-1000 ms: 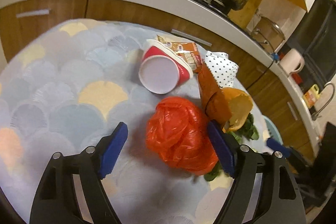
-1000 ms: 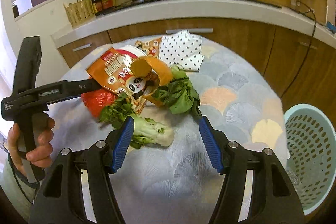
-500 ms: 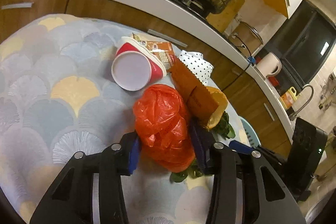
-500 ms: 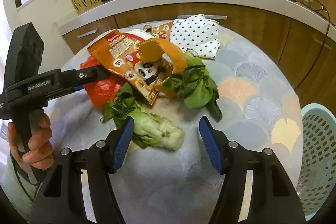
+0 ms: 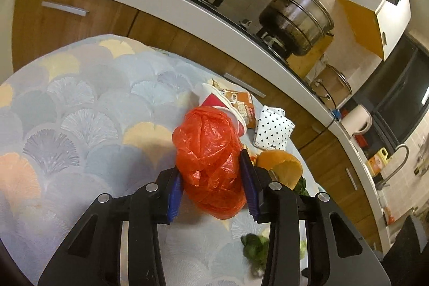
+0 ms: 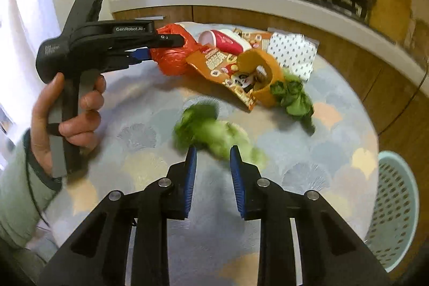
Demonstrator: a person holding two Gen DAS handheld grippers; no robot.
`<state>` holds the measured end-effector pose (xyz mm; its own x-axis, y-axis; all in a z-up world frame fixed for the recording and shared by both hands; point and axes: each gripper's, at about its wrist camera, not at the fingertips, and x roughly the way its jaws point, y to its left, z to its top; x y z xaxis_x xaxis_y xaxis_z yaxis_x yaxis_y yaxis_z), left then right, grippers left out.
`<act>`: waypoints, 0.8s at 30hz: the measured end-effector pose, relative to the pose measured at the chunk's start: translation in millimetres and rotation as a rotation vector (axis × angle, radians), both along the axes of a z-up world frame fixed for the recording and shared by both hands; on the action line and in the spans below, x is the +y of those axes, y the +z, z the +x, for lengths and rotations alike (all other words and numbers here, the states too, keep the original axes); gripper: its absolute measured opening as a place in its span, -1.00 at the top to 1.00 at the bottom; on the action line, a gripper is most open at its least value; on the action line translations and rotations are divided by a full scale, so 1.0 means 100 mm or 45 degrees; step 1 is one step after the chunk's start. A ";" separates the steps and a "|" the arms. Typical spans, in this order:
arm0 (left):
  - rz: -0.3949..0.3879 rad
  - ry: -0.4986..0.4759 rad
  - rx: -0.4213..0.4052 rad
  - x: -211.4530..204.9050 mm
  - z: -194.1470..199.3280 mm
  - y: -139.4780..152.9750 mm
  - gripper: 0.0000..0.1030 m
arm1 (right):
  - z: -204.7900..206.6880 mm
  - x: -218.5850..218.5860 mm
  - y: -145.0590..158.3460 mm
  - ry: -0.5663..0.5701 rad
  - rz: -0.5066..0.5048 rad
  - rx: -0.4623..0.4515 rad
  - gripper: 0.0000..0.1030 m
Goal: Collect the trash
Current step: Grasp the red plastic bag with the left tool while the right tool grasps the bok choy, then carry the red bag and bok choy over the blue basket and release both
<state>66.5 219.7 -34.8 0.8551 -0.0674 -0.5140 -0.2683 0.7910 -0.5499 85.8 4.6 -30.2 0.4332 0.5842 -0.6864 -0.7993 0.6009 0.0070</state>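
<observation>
My left gripper is shut on a crumpled red plastic bag and holds it just above the round table; the bag also shows in the right wrist view. My right gripper has closed on a pale green cabbage piece, which is blurred. Behind lie a red paper cup, an orange snack bag, an orange peel-like piece, a dotted white napkin and dark green leaves.
A light blue slotted basket stands on the floor right of the table. The table wears a scallop-pattern cloth. Behind it runs a kitchen counter with a frying pan and a steel pot.
My left gripper closed on the red bag and lifted it. My right gripper moved down and closed on the cabbage piece.
</observation>
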 end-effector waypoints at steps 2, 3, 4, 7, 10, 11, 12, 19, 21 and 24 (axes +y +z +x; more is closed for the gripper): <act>0.014 -0.002 -0.001 -0.02 -0.01 0.01 0.28 | 0.06 -0.01 0.02 -0.007 0.013 -0.006 0.07; 0.014 -0.003 -0.002 -0.02 -0.01 0.01 0.28 | 0.11 -0.02 0.02 -0.012 0.016 -0.006 -0.13; 0.008 -0.008 -0.005 -0.02 -0.01 0.00 0.28 | 0.15 -0.03 0.02 -0.016 0.018 -0.012 -0.26; -0.009 -0.016 -0.006 -0.01 -0.01 -0.01 0.28 | 0.27 -0.01 -0.04 0.027 -0.003 -0.003 -0.26; -0.011 -0.031 -0.005 -0.03 0.01 -0.02 0.28 | 0.38 0.10 -0.19 0.075 -0.076 0.045 -0.27; -0.011 -0.041 -0.002 -0.04 0.02 -0.03 0.28 | 0.41 0.14 -0.26 0.079 -0.097 0.057 -0.27; -0.011 -0.051 0.000 -0.06 0.04 -0.03 0.28 | 0.44 0.19 -0.31 0.076 -0.114 0.074 -0.27; 0.049 -0.048 -0.005 -0.13 0.02 0.00 0.28 | 0.26 0.22 -0.26 0.088 -0.112 -0.031 0.53; 0.019 -0.084 -0.022 -0.14 0.01 0.00 0.28 | 0.15 0.13 -0.19 0.103 -0.055 -0.019 0.53; 0.051 -0.123 -0.041 -0.24 -0.04 0.06 0.28 | -0.02 0.01 -0.10 0.078 -0.027 -0.064 0.53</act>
